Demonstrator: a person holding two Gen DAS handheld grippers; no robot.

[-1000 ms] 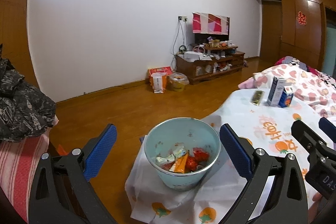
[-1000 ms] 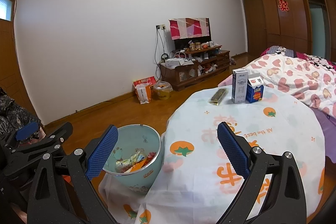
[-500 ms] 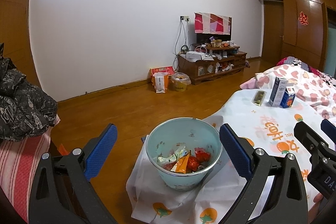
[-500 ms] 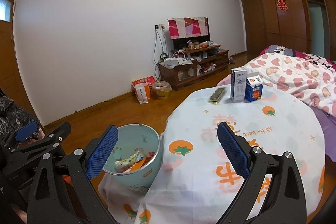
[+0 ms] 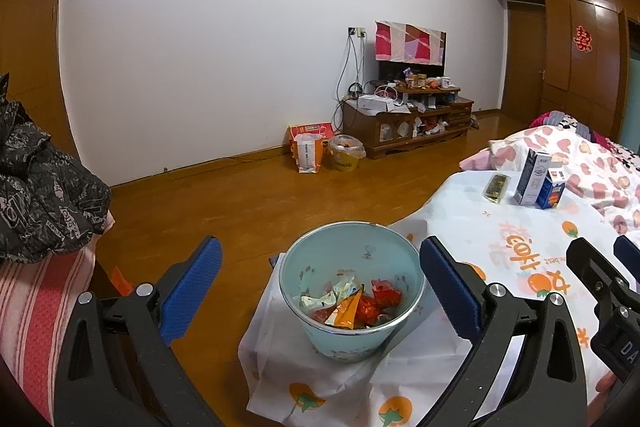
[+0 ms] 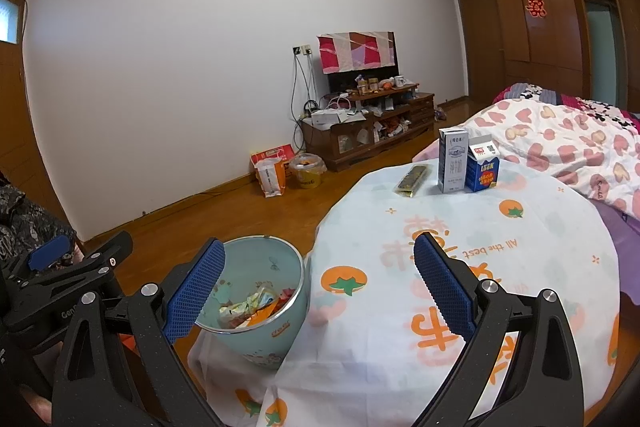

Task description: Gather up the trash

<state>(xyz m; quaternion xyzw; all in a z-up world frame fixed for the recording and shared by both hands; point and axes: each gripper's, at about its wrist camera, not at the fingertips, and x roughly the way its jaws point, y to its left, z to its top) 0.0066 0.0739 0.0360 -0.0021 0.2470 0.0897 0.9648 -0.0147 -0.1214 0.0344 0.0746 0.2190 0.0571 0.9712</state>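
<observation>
Tools (image 5: 320,291) (image 6: 318,285) agape, level, side by side

Near tablecloth (image 6: 460,267): bare | far edge: tall milk carton (image 6: 452,161), blue carton (image 6: 482,169), dark packet (image 6: 413,179) clustered | trash bin (image 5: 352,291): mouth unobstructed

Left gripper (image 5: 320,287) was wide open, blue pads (image 5: 191,289) far apart, nothing btwn them, level and facing fwd. Right gripper (image 6: 318,285) likewise wide open and empty, pads (image 6: 443,287) well apart. Both sat side by side at near edge; each showed at the edge of the other's view, left one (image 6: 68,267) slightly lower.
</observation>
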